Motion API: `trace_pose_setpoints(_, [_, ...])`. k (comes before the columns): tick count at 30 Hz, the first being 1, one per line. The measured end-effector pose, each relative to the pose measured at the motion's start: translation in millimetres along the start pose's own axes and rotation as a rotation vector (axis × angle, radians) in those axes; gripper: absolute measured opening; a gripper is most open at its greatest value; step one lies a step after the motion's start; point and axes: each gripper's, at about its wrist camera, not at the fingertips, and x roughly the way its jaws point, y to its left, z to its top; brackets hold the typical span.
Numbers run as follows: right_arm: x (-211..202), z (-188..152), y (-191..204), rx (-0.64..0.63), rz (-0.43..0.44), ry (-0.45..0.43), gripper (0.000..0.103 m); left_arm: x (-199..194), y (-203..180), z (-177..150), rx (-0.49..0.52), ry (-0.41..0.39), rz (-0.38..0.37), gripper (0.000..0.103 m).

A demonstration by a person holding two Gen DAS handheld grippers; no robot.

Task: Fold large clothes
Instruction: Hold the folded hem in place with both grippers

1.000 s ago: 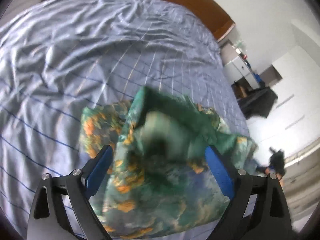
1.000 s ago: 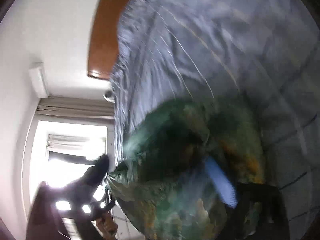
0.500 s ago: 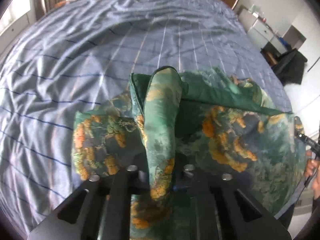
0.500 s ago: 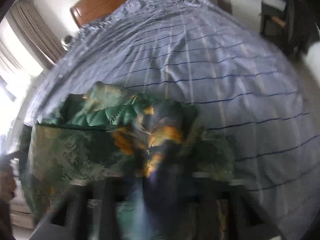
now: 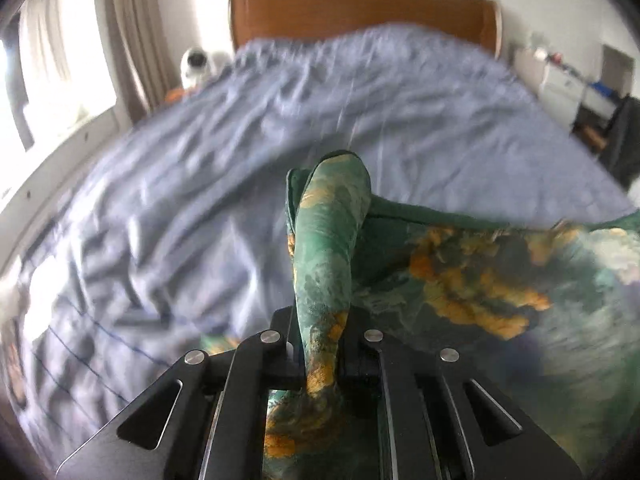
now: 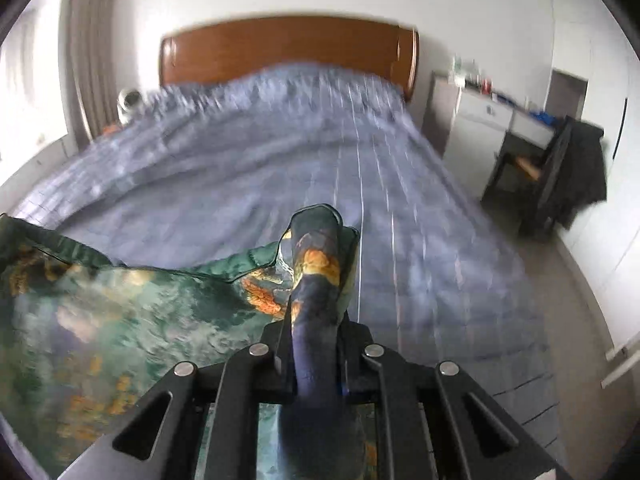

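Note:
A green garment (image 5: 480,280) with orange and blue print hangs over the blue striped bed (image 5: 200,168). My left gripper (image 5: 320,344) is shut on a bunched fold of it, which sticks up between the fingers. From there the cloth spreads away to the right. In the right wrist view the same garment (image 6: 120,312) stretches off to the left above the bed (image 6: 280,168). My right gripper (image 6: 316,344) pinches another bunched fold of it, its jaws still closing on the cloth. Both grippers' pads are hidden by the fabric.
A brown wooden headboard (image 6: 288,52) stands at the far end. A small white device (image 5: 196,64) sits beside curtains (image 5: 124,32) on the left. On the right stand white drawers (image 6: 488,116) and a chair draped with dark clothing (image 6: 568,168), with bare floor (image 6: 580,320) alongside.
Both grippers went from wide open to closed on folds of the garment. The garment now stretches between them, and both views have swung up toward the headboard.

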Motion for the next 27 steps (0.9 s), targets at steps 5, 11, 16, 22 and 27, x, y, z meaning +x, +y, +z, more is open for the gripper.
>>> trace_pose_setpoints(5, [69.3, -49.8, 5.1, 0.026, -0.012, 0.111, 0.015, 24.9, -3.3, -29.3, 0.007, -0.024, -0.004, 0.016])
trace_pose_setpoints(11, [91.1, -66.0, -4.1, 0.129, 0.021, 0.110, 0.016, 43.1, -1.5, -28.3, -0.034, -0.017, -0.074, 0.017])
trace_pose_setpoints(16, [100.9, -66.4, -0.8, 0.126, 0.018, 0.129, 0.018, 46.9, -2.9, -28.1, -0.036, -0.027, -0.075, 0.017])
trace_pose_setpoints(22, [103.8, -66.2, 0.0, 0.129, 0.018, 0.139, 0.019, 46.7, -2.8, -28.3, -0.036, -0.027, -0.076, 0.017])
trace_pose_setpoints(27, [103.3, -66.2, -0.3, 0.133, 0.023, 0.138, 0.019, 46.8, -2.8, -28.4, -0.036, -0.027, -0.075, 0.017])
